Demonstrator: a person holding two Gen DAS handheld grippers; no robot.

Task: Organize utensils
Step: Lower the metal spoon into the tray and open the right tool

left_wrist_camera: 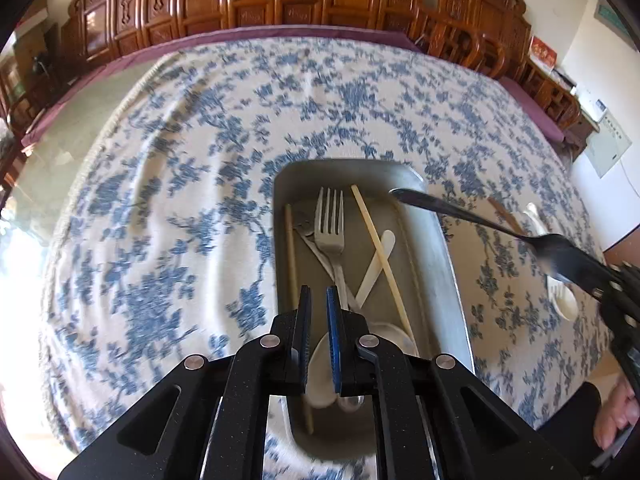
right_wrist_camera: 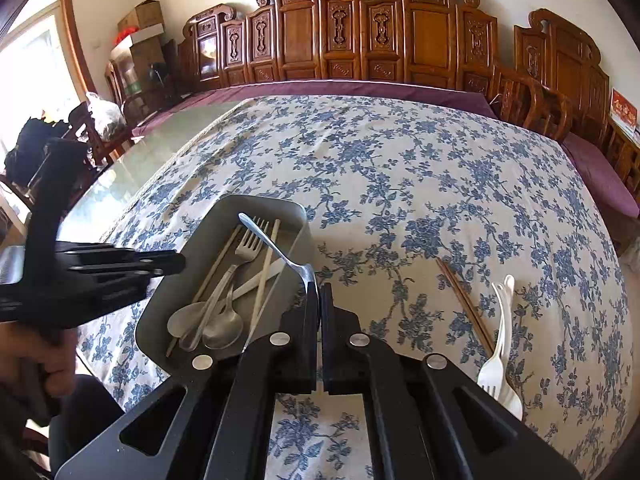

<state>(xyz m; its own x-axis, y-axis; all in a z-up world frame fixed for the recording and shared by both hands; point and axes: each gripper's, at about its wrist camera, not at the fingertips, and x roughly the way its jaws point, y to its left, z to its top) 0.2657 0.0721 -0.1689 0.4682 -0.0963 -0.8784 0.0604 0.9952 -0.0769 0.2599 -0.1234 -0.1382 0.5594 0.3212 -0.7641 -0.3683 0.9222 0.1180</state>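
A grey tray (left_wrist_camera: 444,264) (right_wrist_camera: 296,208) on the floral cloth holds a metal fork (left_wrist_camera: 330,224) (right_wrist_camera: 248,244), pale chopsticks (left_wrist_camera: 380,248) (right_wrist_camera: 267,268), metal spoons (right_wrist_camera: 224,328) and white plastic utensils (left_wrist_camera: 376,264). My right gripper (right_wrist_camera: 319,286) is shut on the head of a metal utensil (right_wrist_camera: 276,246) (left_wrist_camera: 460,212), held above the tray's right wall with its handle over the tray. My left gripper (left_wrist_camera: 319,294) hovers over the tray's near end, its jaws a narrow gap apart with nothing between them.
On the cloth right of the tray lie brown chopsticks (right_wrist_camera: 464,304) (left_wrist_camera: 504,212) and white plastic forks and spoons (right_wrist_camera: 500,352) (left_wrist_camera: 562,300). Carved wooden chairs (right_wrist_camera: 400,28) line the far table edge. Bare glass tabletop (right_wrist_camera: 108,196) lies left of the cloth.
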